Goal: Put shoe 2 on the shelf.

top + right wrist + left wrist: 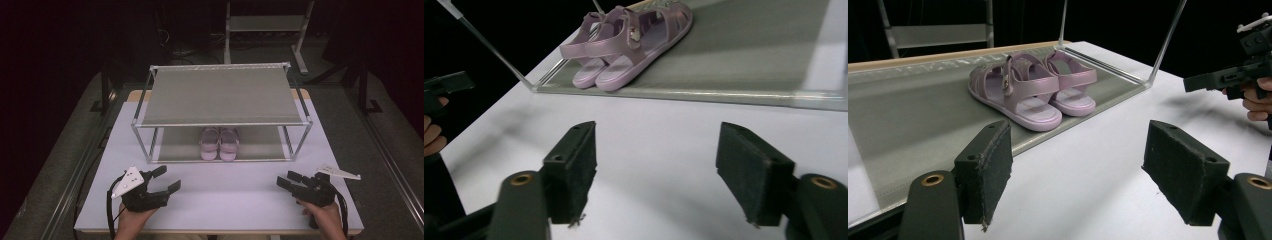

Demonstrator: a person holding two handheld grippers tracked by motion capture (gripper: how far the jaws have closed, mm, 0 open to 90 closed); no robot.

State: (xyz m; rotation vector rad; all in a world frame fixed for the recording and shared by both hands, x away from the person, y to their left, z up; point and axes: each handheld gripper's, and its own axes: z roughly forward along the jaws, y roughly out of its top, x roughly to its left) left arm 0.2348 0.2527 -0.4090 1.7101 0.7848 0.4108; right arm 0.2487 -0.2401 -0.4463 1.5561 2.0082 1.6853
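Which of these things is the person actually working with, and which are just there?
In the job:
pink sandals
shoe rack
left gripper, open
right gripper, open

Just there:
white table
metal frame behind, on the floor

White table point(225, 200) under a two-tier metal rack point(220, 95), top shelf bare. Second shelf frame point(265, 22) on the floor at 12 o'clock, cables point(175, 47) at 11.

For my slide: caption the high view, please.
Two open grippers face pink strapped sandals on a grey two-tier metal rack's lower shelf.
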